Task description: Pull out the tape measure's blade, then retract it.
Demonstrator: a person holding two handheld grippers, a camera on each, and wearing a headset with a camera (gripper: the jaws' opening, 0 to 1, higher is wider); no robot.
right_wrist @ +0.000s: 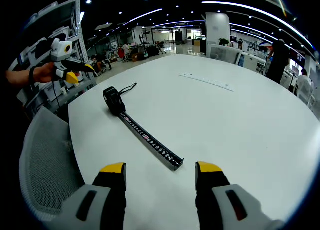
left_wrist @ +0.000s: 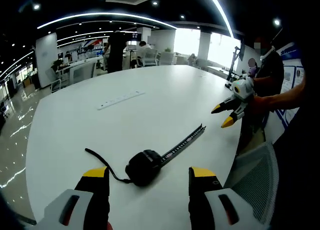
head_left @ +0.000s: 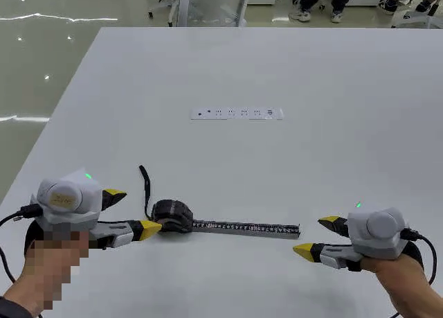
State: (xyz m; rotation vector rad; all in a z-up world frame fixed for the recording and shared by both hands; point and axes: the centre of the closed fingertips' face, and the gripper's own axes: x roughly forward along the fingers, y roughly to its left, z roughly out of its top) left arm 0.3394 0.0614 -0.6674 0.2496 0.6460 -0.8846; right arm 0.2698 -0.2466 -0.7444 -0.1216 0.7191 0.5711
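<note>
Near the front edge of the table [head_left: 277,68], a bit left of the middle, lies the tape measure [head_left: 172,216]. It is black and round, and its thin strap [head_left: 145,190] curls away toward the far side. The blade [head_left: 246,228] is out partway and lies flat on the table, pointing to the right along that edge.

My left gripper [head_left: 131,211] is right at the case. It is wide open and holds nothing. One yellow tip is just beside the case, and I can't tell if it touches. My right gripper [head_left: 317,236] is just past the blade's end. It is wide open too, with nothing in it, and it is not touching the blade.

Far back, near the middle of the table, is a white socket strip [head_left: 237,113]. It is well away from my work.

I think the blade is out and going back in comes next. Nothing holds the case, so a push could make it slide or spin away. If the blade shoots back fast, it could whip and make the case jump. The blade's end is thin and flat, so my right gripper could miss it or bend it.
</note>
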